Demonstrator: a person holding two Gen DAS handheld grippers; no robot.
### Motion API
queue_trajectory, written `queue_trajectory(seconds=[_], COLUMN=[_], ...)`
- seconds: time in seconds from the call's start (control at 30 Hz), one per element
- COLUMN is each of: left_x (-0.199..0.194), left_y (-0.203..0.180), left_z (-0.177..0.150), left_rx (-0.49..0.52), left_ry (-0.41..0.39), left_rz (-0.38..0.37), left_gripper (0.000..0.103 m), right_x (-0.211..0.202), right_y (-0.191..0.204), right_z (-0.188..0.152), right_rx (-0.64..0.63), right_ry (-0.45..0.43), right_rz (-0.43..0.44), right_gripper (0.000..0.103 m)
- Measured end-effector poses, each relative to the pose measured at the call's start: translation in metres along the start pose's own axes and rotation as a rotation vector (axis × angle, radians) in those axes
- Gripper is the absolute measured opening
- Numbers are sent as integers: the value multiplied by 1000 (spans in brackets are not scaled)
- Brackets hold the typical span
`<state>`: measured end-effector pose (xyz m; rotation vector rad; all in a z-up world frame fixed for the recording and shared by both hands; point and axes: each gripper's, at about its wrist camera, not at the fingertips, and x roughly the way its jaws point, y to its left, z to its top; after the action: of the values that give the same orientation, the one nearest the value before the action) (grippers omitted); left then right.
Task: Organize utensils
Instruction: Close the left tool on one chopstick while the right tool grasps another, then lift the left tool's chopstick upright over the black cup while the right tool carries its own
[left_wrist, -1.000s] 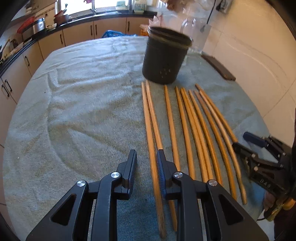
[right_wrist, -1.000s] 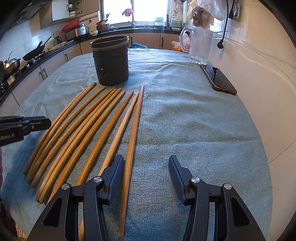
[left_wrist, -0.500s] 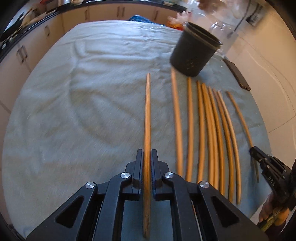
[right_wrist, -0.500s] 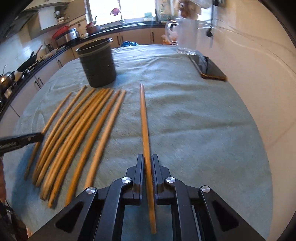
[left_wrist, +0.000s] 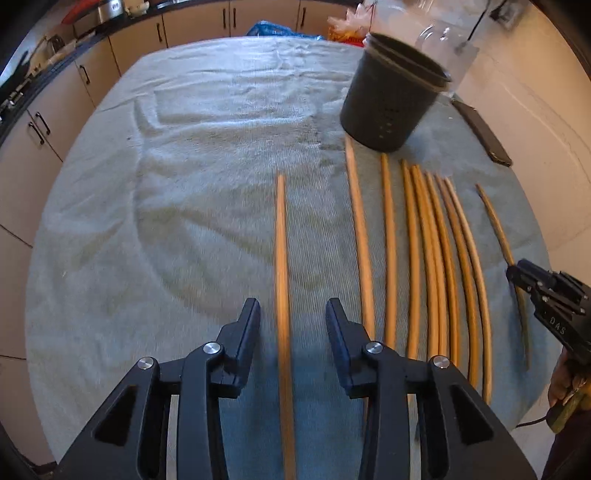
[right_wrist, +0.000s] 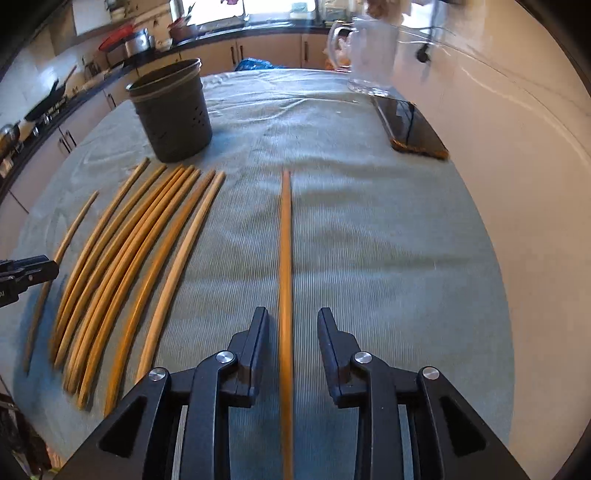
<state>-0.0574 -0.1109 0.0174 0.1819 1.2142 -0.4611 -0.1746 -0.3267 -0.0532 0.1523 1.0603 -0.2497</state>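
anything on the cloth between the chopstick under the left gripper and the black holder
Nothing visible blocks it. The chopstick lies between the opening, untouching left gripper fingers; only bare green cloth separates its far end from the black holder.

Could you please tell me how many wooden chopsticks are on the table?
9: one chopstick lies between the left gripper's opening jaws, another chopstick between the right gripper's opening jaws, and a row of seven between them. The bunched ones may hide another.

Chopsticks (right_wrist: 122, 266) in row on cloth (right_wrist: 369, 258), holder (right_wrist: 171, 110) behind.
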Motion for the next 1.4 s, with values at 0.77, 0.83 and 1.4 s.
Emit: queue_trajectory(seconds=[0.77, 0.83, 1.4], left_x=[-59, -87, -190], left_y=[-21, -25, -32], left_z=[7, -4, -89], left_rx=[137, 152, 151], left_ry=[-223, -297, -563], left_rz=[19, 13, -60], left_gripper=[6, 6, 6], right_x=[-9, -41, -191], right_y=[-4, -2, 23], right_z=[77, 73, -12], right_rx=[19, 9, -47], right_ry=[-41, -119, -469], right_rz=[96, 108, 171], right_gripper=[8, 8, 8])
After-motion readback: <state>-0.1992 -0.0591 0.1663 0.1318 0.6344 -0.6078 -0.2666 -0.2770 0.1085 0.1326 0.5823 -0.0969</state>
